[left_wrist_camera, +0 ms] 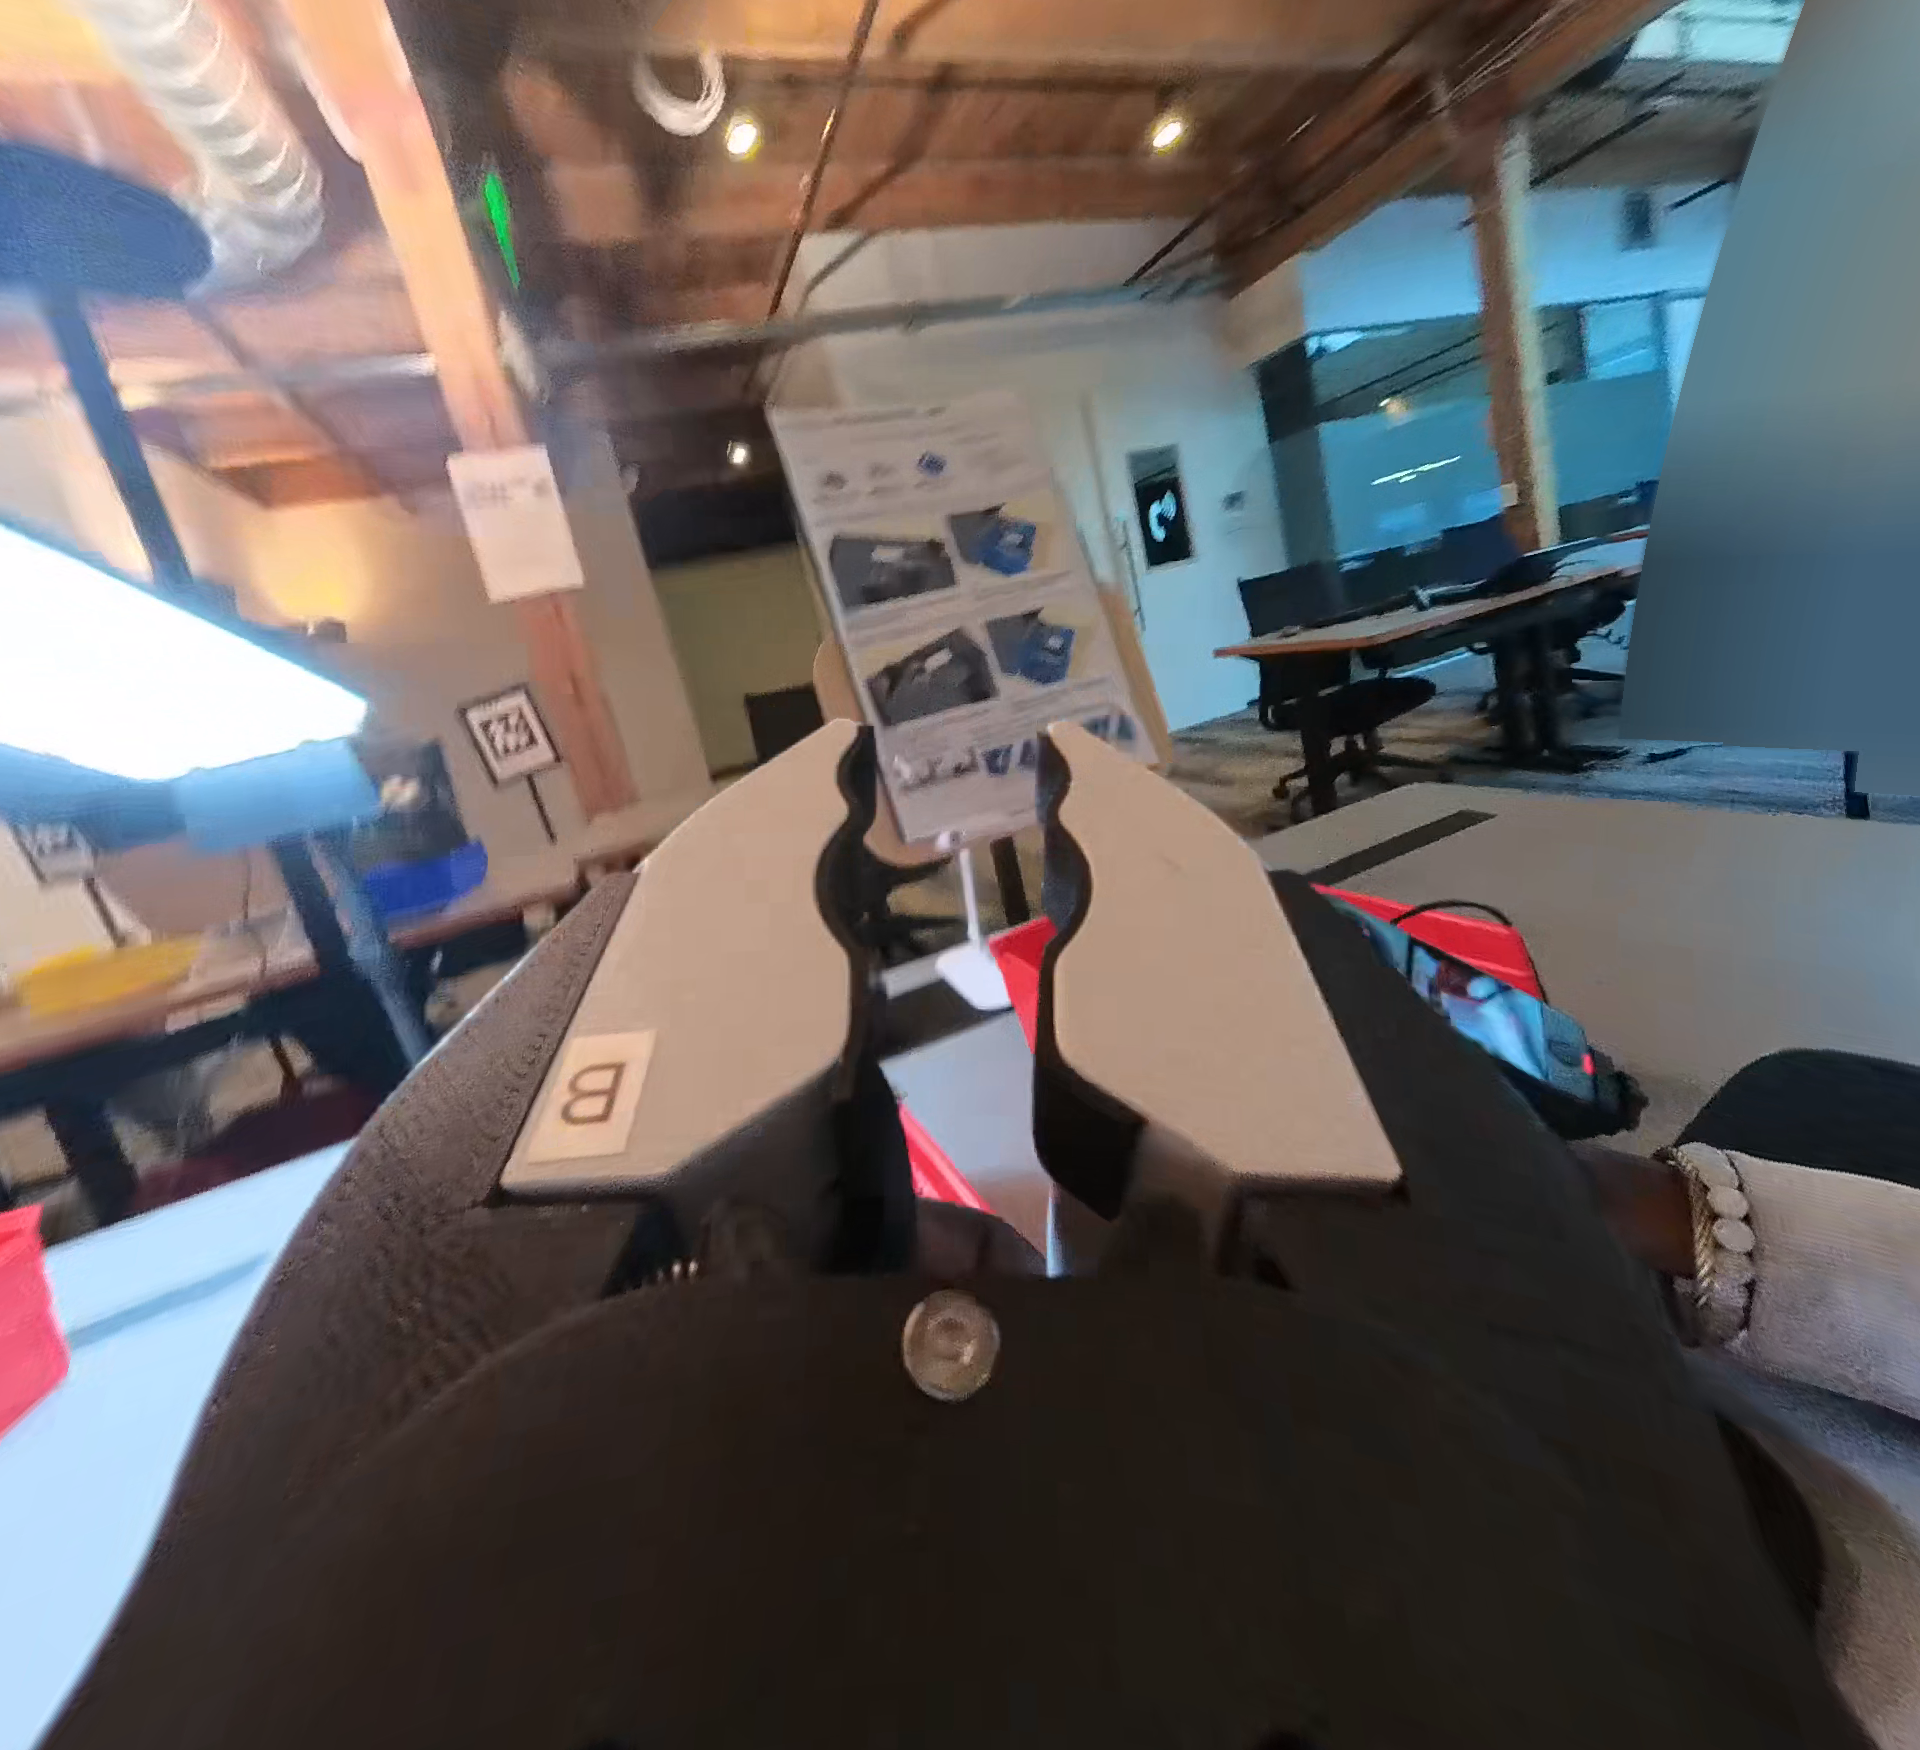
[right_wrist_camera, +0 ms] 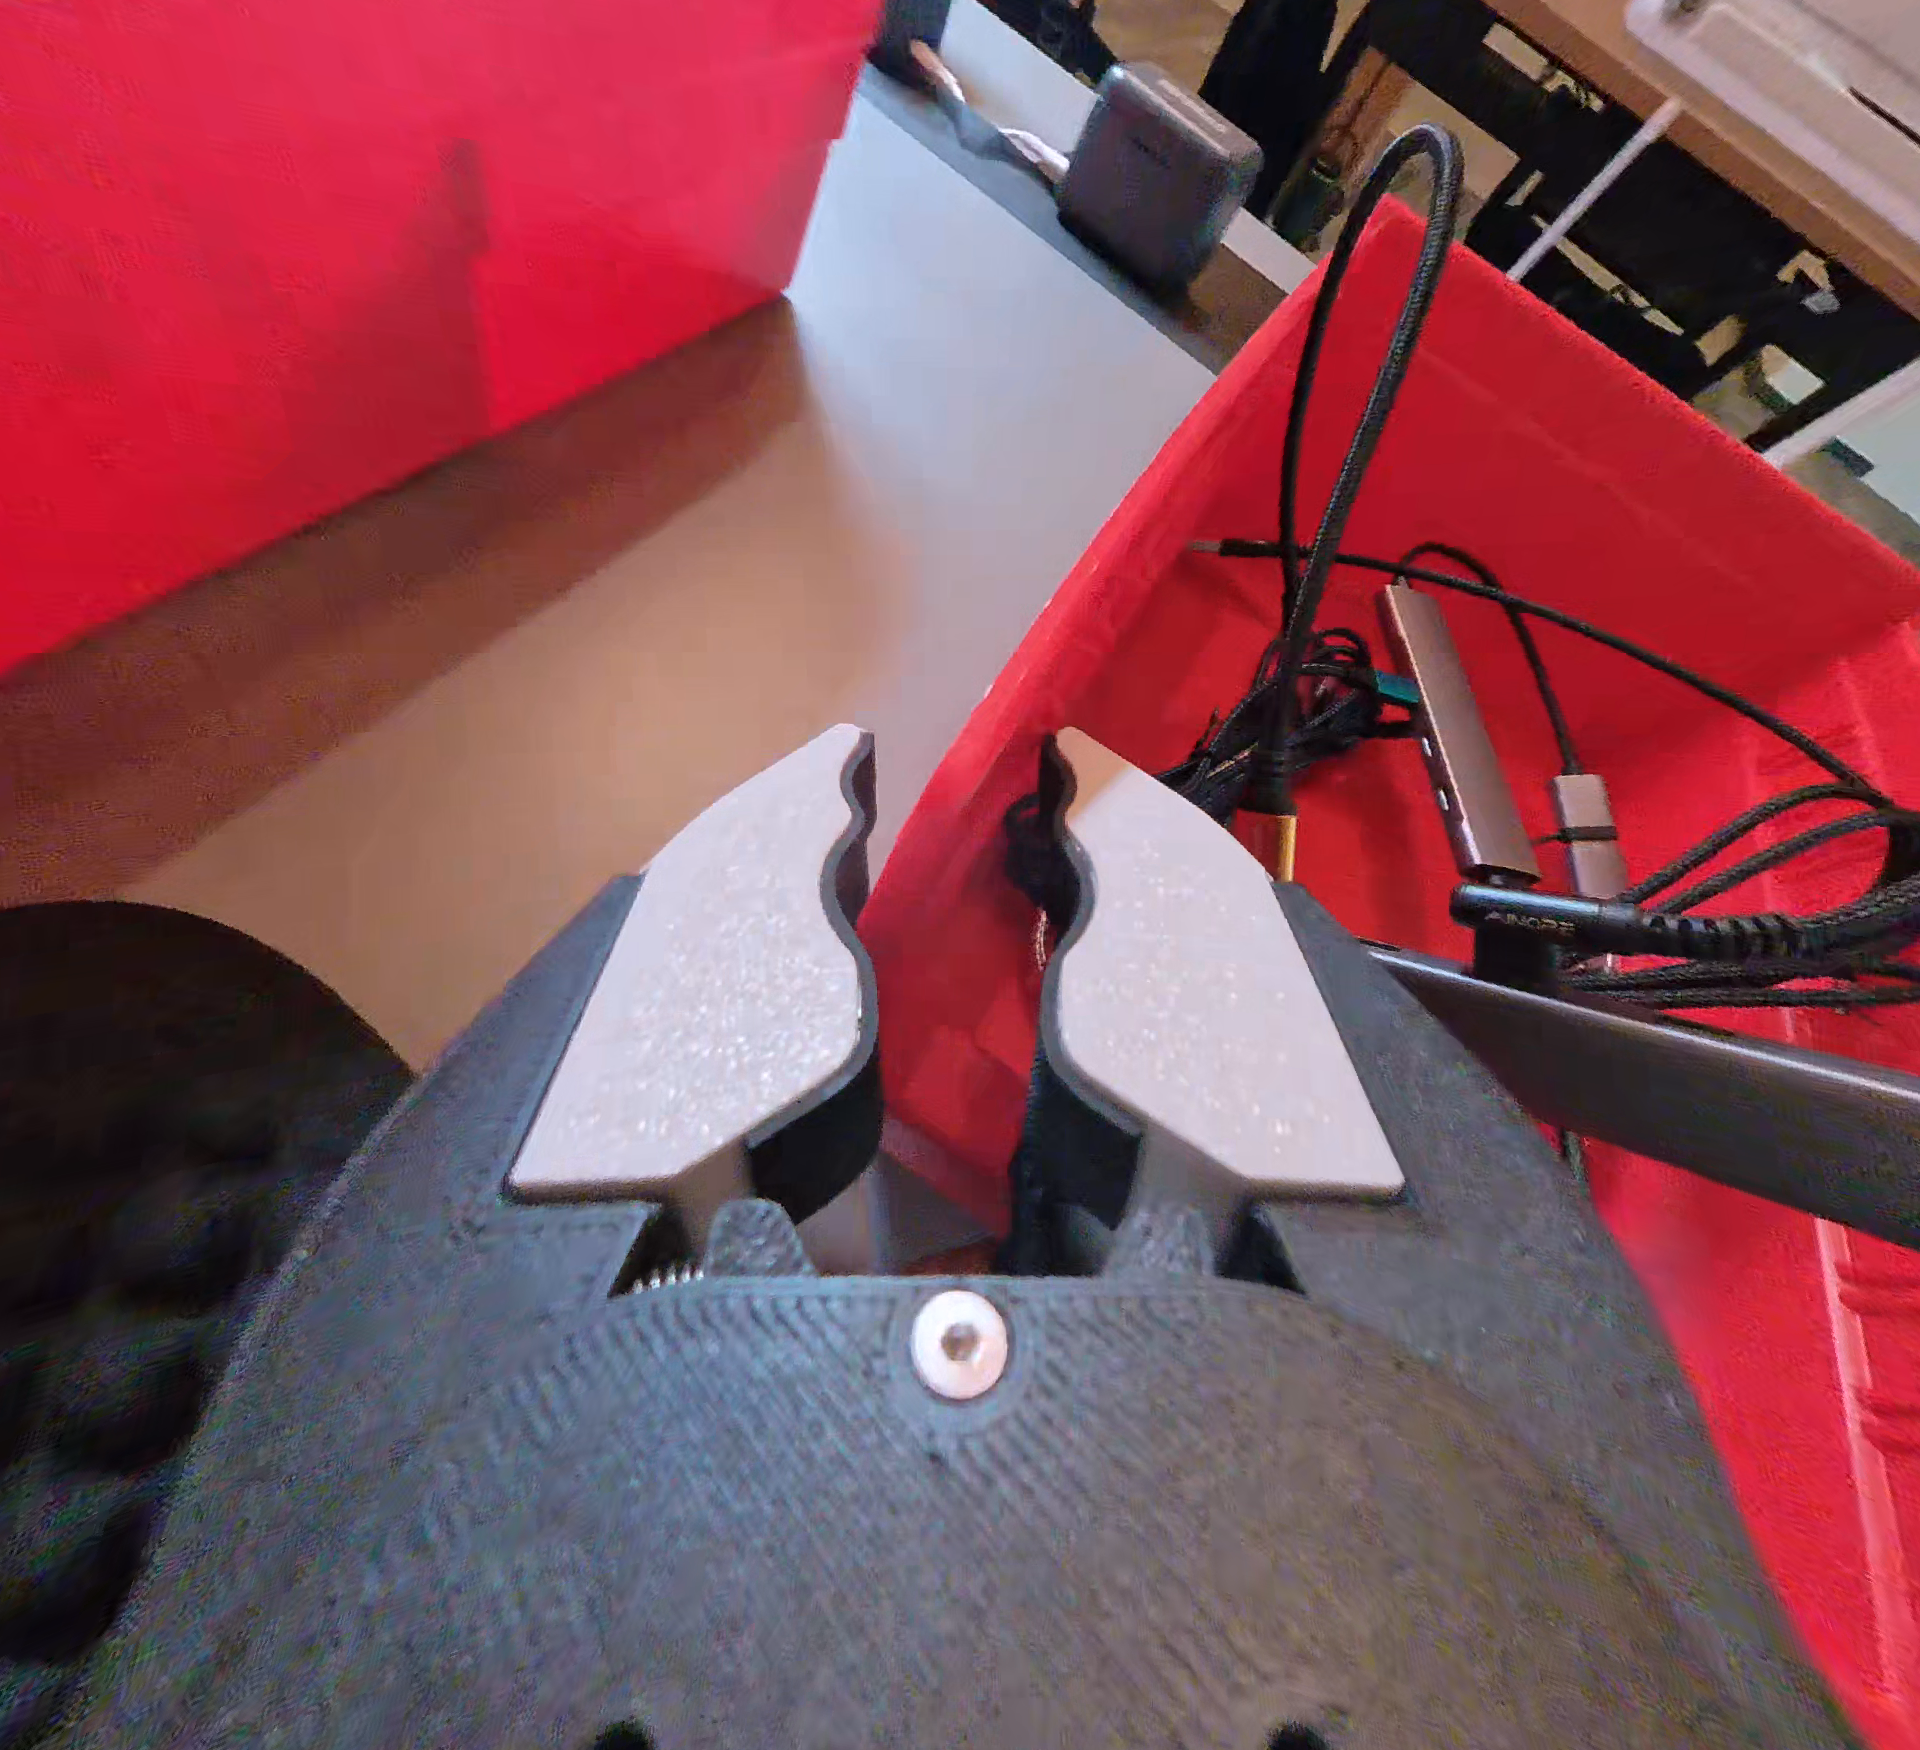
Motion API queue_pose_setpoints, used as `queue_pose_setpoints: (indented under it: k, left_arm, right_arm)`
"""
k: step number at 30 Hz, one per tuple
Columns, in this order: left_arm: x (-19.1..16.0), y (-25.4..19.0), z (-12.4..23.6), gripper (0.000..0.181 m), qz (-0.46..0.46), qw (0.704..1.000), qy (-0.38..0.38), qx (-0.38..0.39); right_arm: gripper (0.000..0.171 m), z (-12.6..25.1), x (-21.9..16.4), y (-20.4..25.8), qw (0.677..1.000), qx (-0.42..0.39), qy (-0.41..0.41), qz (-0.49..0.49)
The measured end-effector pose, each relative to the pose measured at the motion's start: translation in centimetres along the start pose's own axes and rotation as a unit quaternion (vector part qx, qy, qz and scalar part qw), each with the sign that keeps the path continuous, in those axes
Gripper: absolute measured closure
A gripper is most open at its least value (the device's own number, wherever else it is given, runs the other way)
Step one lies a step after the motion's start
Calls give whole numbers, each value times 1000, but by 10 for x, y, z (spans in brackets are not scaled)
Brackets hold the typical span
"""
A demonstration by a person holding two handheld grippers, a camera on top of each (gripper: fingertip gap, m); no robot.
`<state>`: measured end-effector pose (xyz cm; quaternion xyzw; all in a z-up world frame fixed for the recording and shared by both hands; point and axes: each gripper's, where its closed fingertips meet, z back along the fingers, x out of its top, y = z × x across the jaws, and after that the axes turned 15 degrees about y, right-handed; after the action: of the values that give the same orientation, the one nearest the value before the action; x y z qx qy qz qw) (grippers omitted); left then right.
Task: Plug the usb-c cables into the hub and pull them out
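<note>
Left hand-held gripper [left_wrist_camera: 951, 744]: pointed up and out across the room, jaws parted a moderate gap, nothing between them. No task item in reach.

Right hand-held gripper [right_wrist_camera: 956, 750]: jaws parted about the same, empty, straddling the near wall of the right-hand red bin [right_wrist_camera: 1091, 557]. A black strand lies by the right finger, not clamped as far as I can tell.

Task items all sit in that bin: grey USB-C hub [right_wrist_camera: 1455, 724] lies flat on the bin floor, a small grey adapter [right_wrist_camera: 1590, 827] just beside it, black braided cables [right_wrist_camera: 1351, 412] tangled around both, one looping up over the bin rim. Can't tell whether any plug is seated in the hub.

Progress, my read: nothing grasped, so either pre-start or between cycles; pick-up, plugging and pulling all remain.

View differences:
- Left view: office, poster stand [left_wrist_camera: 966, 599], person's sleeve [left_wrist_camera: 1808, 1285], only a corner of a bin. No hub.
- Right view: hub, cables, second red bin [right_wrist_camera: 416, 194] at left, grey desk [right_wrist_camera: 727, 505] between the bins, dark charger block [right_wrist_camera: 1153, 178] at the desk's far edge.
</note>
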<state>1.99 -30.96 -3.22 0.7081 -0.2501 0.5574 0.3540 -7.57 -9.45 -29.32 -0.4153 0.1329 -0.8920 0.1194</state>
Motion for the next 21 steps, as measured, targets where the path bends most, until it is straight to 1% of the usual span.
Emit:
queue_pose_setpoints:
  k: [3,6,8,10,12,14,15,17,19,20,21]
  left_arm:
    - [-37,41,-4,149,64,996,58,35]
    - [-77,93,1,149,104,980,108,127]
    - [-107,125,4,147,150,964,132,175]
    - [-145,147,4,142,204,943,177,197]
    - [-182,159,4,141,231,922,230,208]
    - [-211,166,4,139,237,906,274,217]
    - [-223,168,3,136,240,900,290,220]
    - [-245,171,3,131,239,884,331,229]
    - [-267,172,1,133,227,873,366,231]
    - [-279,166,-1,146,230,868,386,212]
    - [-289,157,-2,164,239,860,412,184]
  right_arm:
    - [138,-7,17,26,999,29,-10,11]
    - [135,-15,33,48,998,55,-13,35]
    - [134,-21,43,60,997,66,-17,46]
    - [134,-23,50,69,994,87,-34,48]
    - [134,-21,52,78,989,123,-52,58]
    - [133,-13,52,81,982,162,-81,55]
    - [132,-4,57,78,978,172,-114,34]
    - [125,31,79,57,957,163,-237,-28]
    - [124,77,96,36,908,158,-376,-92]
    - [123,94,98,35,889,174,-410,-109]
    - [121,104,97,43,878,201,-420,-111]
